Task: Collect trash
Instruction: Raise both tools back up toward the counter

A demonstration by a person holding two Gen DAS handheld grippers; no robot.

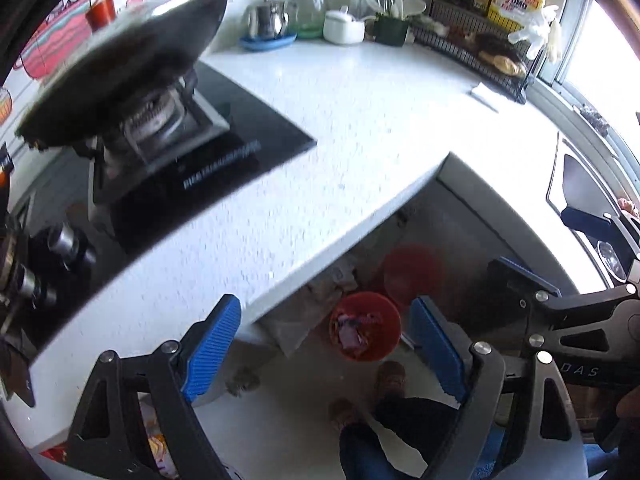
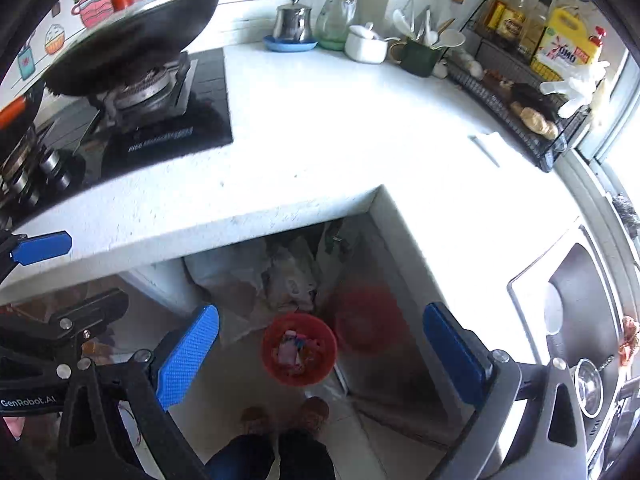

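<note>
I look steeply down from above the counter. A red trash bin (image 1: 386, 342) (image 2: 322, 372) stands on the floor in the recess at the counter's inner corner. Pink and colourful wrappers (image 1: 354, 330) (image 2: 294, 346) lie inside it. My left gripper (image 1: 324, 346) hangs open high above the bin, nothing between its blue pads (image 1: 212, 344). My right gripper (image 2: 320, 354) is open wide and just as empty, blue pads (image 2: 452, 352) either side of the bin far below. Each gripper shows in the other's view: the right gripper (image 1: 556, 248) and the left gripper (image 2: 66, 276).
A white L-shaped counter (image 2: 320, 120) wraps the recess. On it are a black stove with a wok (image 2: 132, 56), a kettle (image 2: 294, 20) and a wire rack of bottles (image 2: 532, 80). A sink (image 2: 580, 288) lies right. A person's brown shoes (image 2: 314, 412) stand near the bin; bags (image 2: 288, 276) lie behind it.
</note>
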